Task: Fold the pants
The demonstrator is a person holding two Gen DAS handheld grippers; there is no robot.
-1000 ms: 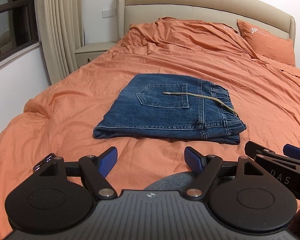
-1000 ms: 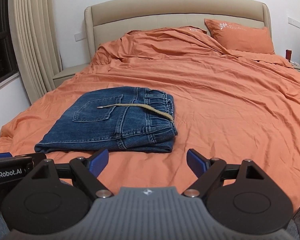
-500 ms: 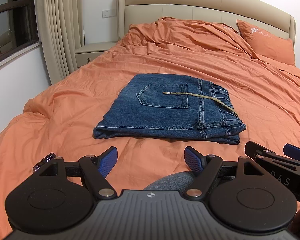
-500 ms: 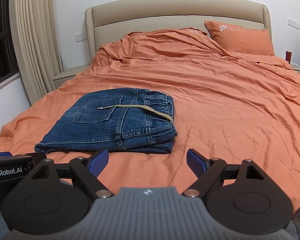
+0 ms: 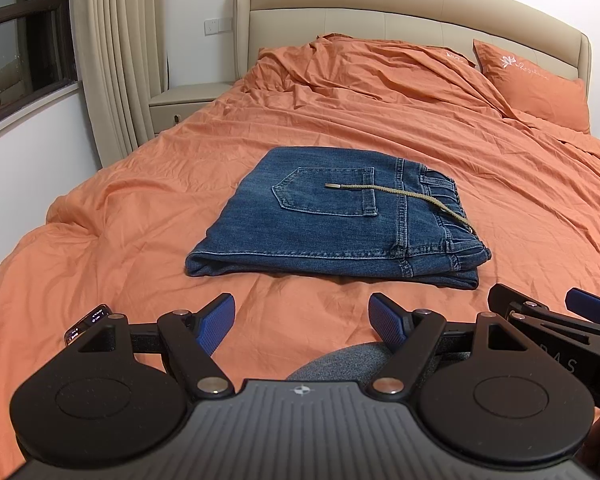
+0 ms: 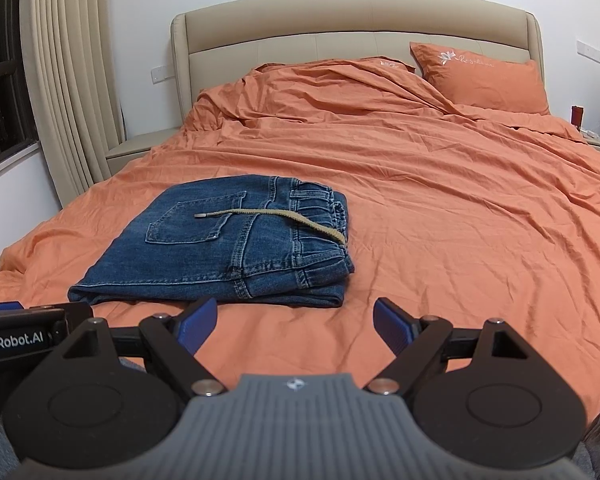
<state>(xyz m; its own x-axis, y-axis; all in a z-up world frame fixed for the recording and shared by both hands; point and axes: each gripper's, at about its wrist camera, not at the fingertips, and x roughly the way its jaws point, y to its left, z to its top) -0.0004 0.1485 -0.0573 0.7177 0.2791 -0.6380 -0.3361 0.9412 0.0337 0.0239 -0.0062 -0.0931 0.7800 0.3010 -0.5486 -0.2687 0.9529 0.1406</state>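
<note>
Pants (image 5: pixel 332 220) are folded into a flat blue denim rectangle, lying on the bed (image 5: pixel 140 216) on the orange sheet, left of centre and toward the foot end. Back pocket (image 5: pixel 328 190) faces up. Waistband (image 5: pixel 446 200) sits at the right end of the stack, fold edge at the left. A tan drawstring (image 5: pixel 400 196) runs from the waistband across the pocket, metal tip resting on the denim.

Left gripper (image 5: pixel 301 320): I see both blue pads spread wide, nothing between them. It hovers low over the sheet just short of the pants' near edge, not touching them. Below it a grey fabric patch (image 5: pixel 332 360) shows; can't tell what it is.

Right gripper (image 6: pixel 295 322): also spread wide and empty, near the front right corner of the pants (image 6: pixel 236 240), clear of the cloth. From its camera the left unit's black body pokes in at the left edge; from the left camera the right unit shows at the right edge, so the two sit side by side, close.

Background: beige headboard (image 6: pixel 356 20), orange pillow (image 6: pixel 484 80) at the top right, rumpled duvet (image 6: pixel 320 92) beside it, curtain (image 5: pixel 116 60) and nightstand (image 5: pixel 188 100) to the left.
</note>
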